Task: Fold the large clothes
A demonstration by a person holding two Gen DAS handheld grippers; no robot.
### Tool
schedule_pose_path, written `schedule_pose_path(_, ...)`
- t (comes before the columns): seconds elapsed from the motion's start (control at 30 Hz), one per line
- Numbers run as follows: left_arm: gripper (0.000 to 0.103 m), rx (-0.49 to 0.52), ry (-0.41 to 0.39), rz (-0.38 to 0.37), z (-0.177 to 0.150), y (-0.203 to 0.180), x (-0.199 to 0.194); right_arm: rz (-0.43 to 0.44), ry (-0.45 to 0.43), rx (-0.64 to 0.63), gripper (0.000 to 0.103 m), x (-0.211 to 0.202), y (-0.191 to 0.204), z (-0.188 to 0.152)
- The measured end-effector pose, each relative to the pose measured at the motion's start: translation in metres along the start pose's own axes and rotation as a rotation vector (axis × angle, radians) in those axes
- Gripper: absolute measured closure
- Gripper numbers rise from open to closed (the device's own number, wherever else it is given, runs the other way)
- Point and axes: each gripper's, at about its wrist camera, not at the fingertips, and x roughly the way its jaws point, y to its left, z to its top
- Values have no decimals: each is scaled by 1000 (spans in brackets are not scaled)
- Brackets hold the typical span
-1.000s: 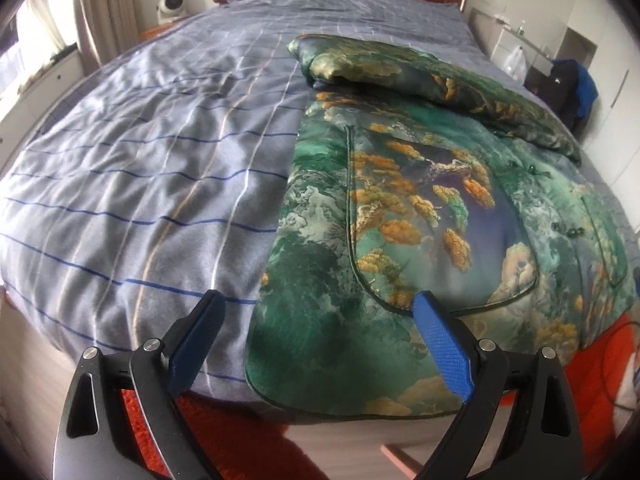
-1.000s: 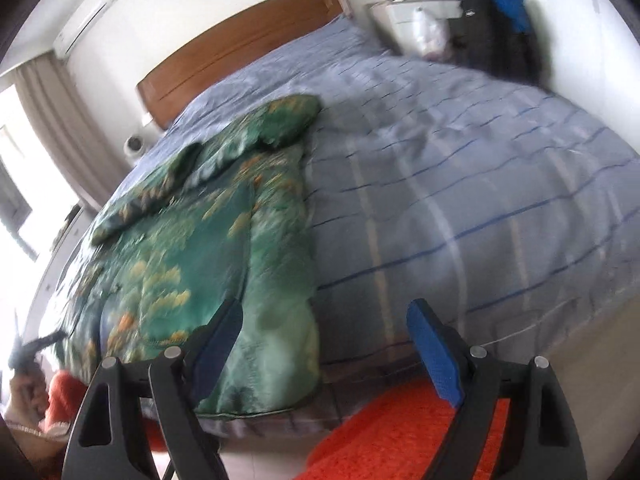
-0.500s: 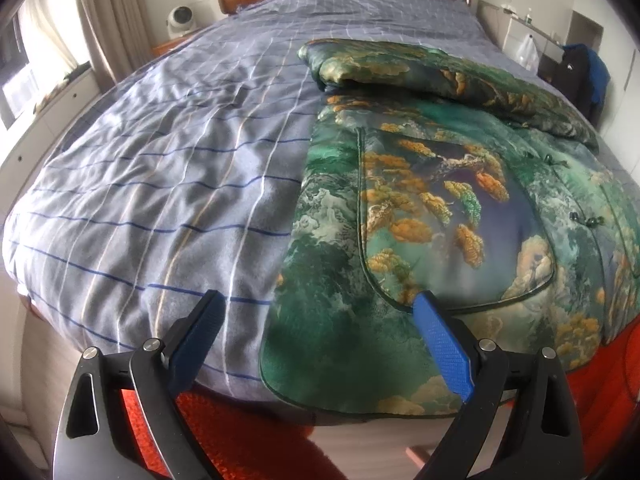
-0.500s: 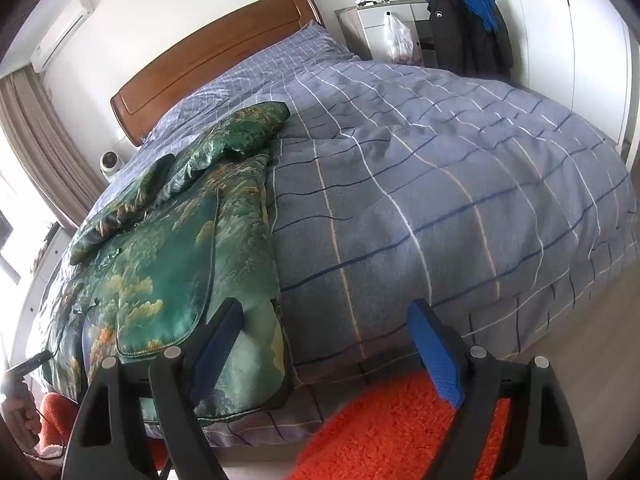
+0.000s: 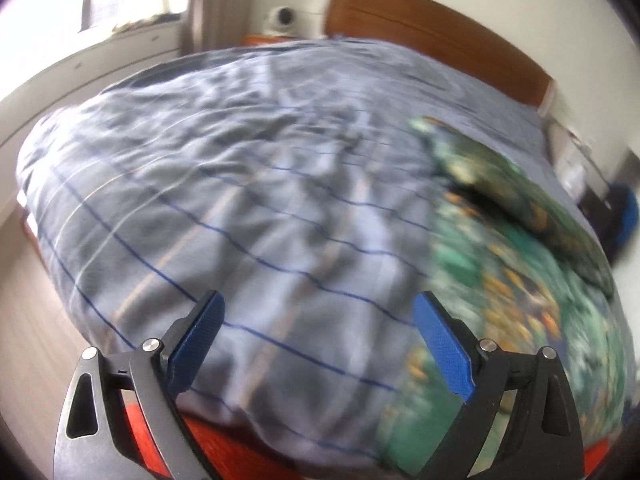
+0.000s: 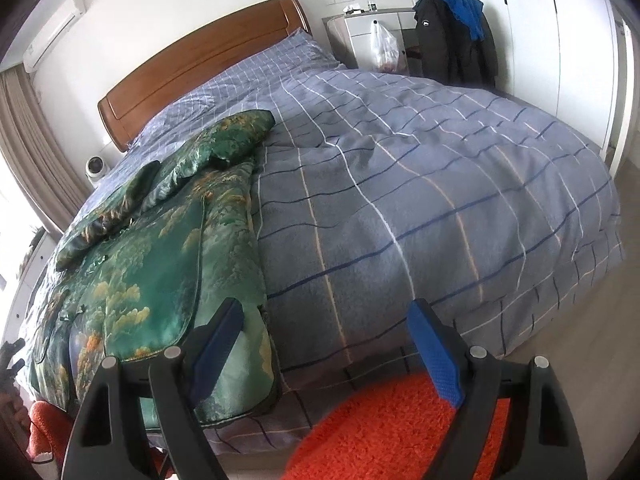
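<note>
A large green garment with gold and orange print (image 6: 160, 264) lies spread on the bed, its hem hanging over the front edge and its sleeves folded across near the head end. In the blurred left wrist view it lies at the right (image 5: 516, 280). My left gripper (image 5: 316, 340) is open and empty, held above the blue checked duvet (image 5: 240, 208) to the left of the garment. My right gripper (image 6: 324, 344) is open and empty at the bed's foot, to the right of the garment's hem.
The duvet (image 6: 420, 200) covers the whole bed, with a wooden headboard (image 6: 200, 64) behind. An orange rug (image 6: 384, 428) lies on the floor at the foot. A dresser with a bag and dark jacket (image 6: 452, 40) stands at the back right. A small white device (image 6: 96, 168) sits beside the bed.
The left gripper has swung left, so the garment slid from the centre to the right of its view, now blurred. The right gripper's view shifted a little; both stay open.
</note>
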Motion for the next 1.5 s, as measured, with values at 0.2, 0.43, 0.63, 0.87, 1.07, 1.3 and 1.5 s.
schedule_pose_path(0.2,7,-76,-7,46,-4,20,17,-19,-25,-16,19,-5,3,-2)
schedule_pose_path(0.43,7,55,74,-197,-10,-1,-1,19,32,-27,19,2,6,4)
schedule_pose_path(0.63,6,212,279,-364,-33,-47,12,323,212,-49,18,20,24,25)
schedule_pose_path(0.87,9,291,329,-402,-48,-66,9,392,413,-170,18,56,47,26)
schedule_pose_path(1.07,44,377,368,-357,-54,-84,-4,457,490,-237,48,50,58,16)
schedule_pose_path(1.3,90,257,428,-417,-30,-63,-10,441,494,-272,81,33,64,29)
schedule_pose_path(1.5,94,186,395,-528,-3,-68,-30,537,463,-202,85,20,68,51)
